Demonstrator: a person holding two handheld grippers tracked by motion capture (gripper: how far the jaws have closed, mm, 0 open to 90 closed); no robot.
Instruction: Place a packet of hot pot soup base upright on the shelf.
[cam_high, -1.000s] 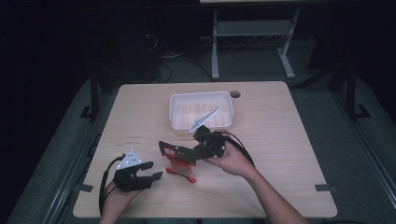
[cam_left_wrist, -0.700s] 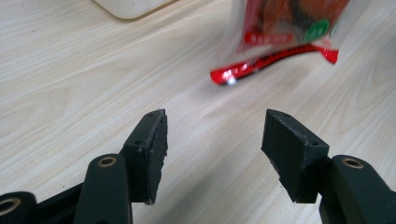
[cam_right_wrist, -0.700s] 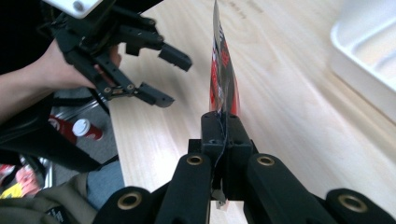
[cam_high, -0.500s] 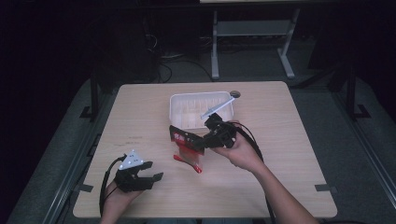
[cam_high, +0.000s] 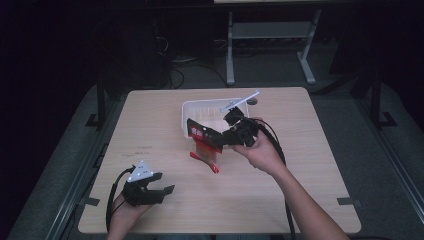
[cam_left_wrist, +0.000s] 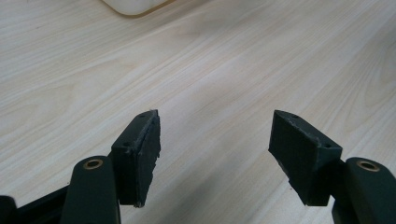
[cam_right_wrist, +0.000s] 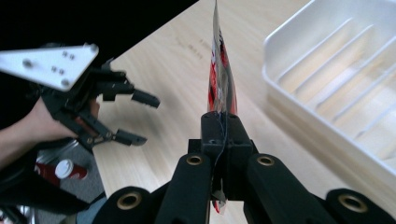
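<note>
In the high view, the right gripper (cam_high: 223, 141) holds a packet (cam_high: 202, 134) in the air at the tray's (cam_high: 186, 111) 6 o'clock edge. Another red packet (cam_high: 204, 155) lies on the table (cam_high: 300, 165) under it. The left gripper (cam_high: 167, 190) rests at 7 o'clock.

The left gripper view shows its jaws wide apart, with nothing between them.

The right gripper view shows the jaws closed on the packet's (cam_right_wrist: 222, 84) edge, and the tray's (cam_right_wrist: 299, 112) ribs at 2 o'clock.

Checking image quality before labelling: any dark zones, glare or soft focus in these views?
High view: table lit, surroundings near black. Left gripper view: even light, soft sheen on the wood, fingers sharp. Right gripper view: the packet is seen edge-on, the white tray bright but ribs readable, top-left corner black.
</note>
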